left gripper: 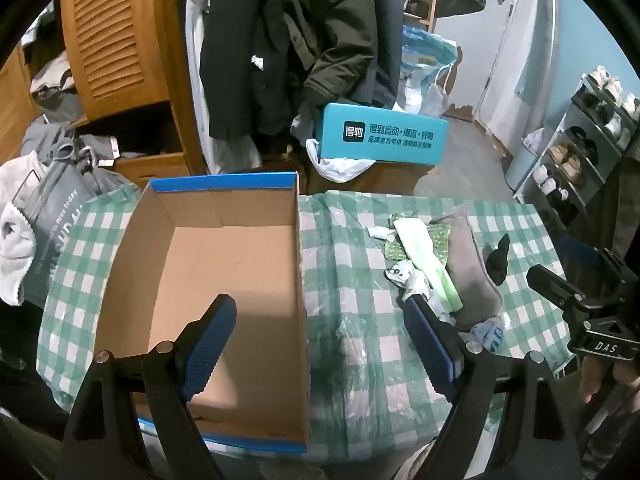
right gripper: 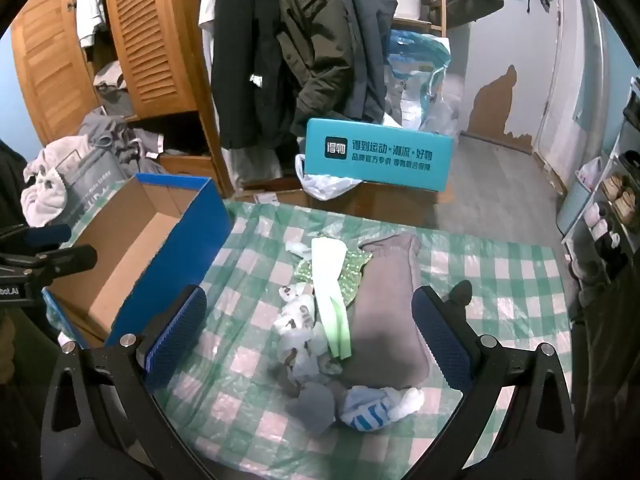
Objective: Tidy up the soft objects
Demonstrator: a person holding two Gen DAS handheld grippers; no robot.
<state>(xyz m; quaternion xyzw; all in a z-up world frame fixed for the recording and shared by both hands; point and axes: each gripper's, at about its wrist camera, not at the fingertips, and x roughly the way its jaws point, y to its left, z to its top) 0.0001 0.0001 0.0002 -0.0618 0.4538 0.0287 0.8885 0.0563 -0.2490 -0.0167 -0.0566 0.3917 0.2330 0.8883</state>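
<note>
The table (right gripper: 500, 280) fills the middle of the room, draped in a green-and-white checked cloth under clear plastic, and it carries everything that matters. On its left half sits the open cardboard box (left gripper: 224, 264) with blue outer walls, bare inside; I'd judge it is set there as the bin for the soft things, its long wall running right beside them. To its right lies the pile: a long grey cloth (right gripper: 384, 312) stretched toward the far edge, a pale green sock (right gripper: 330, 300) laid over a sparkly green piece (right gripper: 352, 276), patterned white socks (right gripper: 296, 316) bunched beside it, then a small grey sock (right gripper: 314, 402) and a blue-striped white sock (right gripper: 372, 406) at the near end, touching the grey cloth. A small dark item (left gripper: 498, 260) lies apart, on the far side of the grey cloth.

The left gripper (left gripper: 320, 344) hangs with its jaws spread wide and nothing between them, astride the box's right wall. The right gripper (right gripper: 308, 328) hovers over the pile, jaws likewise wide apart and holding nothing, bracketing the socks and cloth.

There is bare checked cloth between box and pile, and more along the near edge, so a short sideways carry looks unobstructed. The box wall is the one edge to lift over.
</note>
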